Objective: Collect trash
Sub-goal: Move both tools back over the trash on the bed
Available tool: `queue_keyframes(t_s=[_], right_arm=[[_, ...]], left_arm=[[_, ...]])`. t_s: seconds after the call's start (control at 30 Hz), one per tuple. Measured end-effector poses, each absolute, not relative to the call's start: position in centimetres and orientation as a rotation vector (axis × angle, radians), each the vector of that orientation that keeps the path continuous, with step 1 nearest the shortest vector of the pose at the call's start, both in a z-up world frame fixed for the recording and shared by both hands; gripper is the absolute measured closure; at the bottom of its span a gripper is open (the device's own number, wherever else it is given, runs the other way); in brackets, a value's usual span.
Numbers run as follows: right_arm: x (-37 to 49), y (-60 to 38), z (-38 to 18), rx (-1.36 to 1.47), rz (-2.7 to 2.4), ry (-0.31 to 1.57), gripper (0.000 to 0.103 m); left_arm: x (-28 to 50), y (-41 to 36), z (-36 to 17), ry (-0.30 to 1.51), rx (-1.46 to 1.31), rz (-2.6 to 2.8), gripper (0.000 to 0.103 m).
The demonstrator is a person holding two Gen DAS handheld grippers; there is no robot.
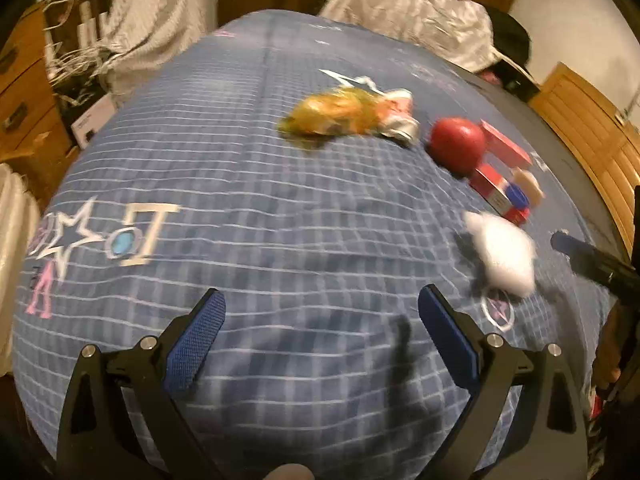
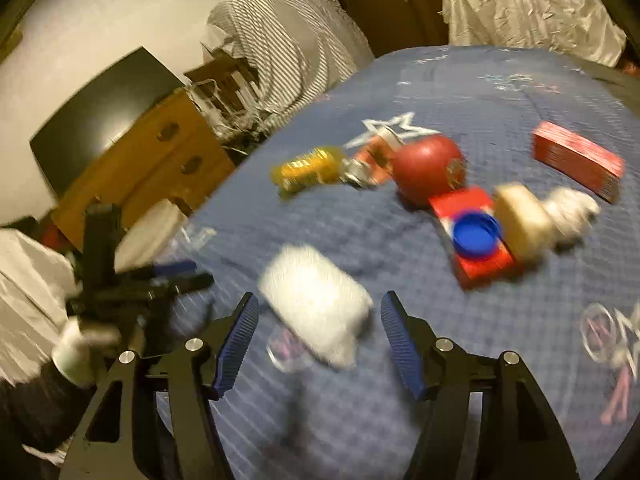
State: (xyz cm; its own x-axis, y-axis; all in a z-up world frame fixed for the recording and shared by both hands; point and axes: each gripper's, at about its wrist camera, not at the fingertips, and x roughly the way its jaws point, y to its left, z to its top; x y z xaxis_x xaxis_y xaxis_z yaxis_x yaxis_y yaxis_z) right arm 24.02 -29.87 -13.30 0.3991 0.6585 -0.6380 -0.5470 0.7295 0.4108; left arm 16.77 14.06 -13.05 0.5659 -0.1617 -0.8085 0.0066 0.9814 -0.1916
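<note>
A crumpled white tissue [image 2: 316, 304] lies on the blue bedspread [image 2: 360, 420]. A yellow wrapper [image 2: 306, 168] lies farther in, beside a red ball [image 2: 426, 168].

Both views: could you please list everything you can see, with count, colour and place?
Bed cover: one, blue checked, under everything.
White wad: one, nearest the right gripper.
Ball: one, red, mid-bed.
Yellow wrapper: one, left of ball.
Red boxes: two; one far right, another under the cap.
Cap: one, blue.
Dresser: one, wooden, beside bed.
Left gripper: open, empty.
Right gripper: open, around the wad.
</note>
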Motion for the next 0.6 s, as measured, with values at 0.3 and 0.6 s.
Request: queue_keyframes(t_s=[0.3, 0.6], right_arm=[[20.3, -34.6, -15.6, 0.208, 0.683, 0.867, 0.035], [20.2, -37.4, -17.6, 0.289, 0.659, 0.880, 0.034]], left_arm=[[17.6, 8.2, -12.0, 0.983, -0.147, -0.354, 0.009], [21.7, 2.9, -13.7, 1.053, 0.000, -0.395, 0.009]])
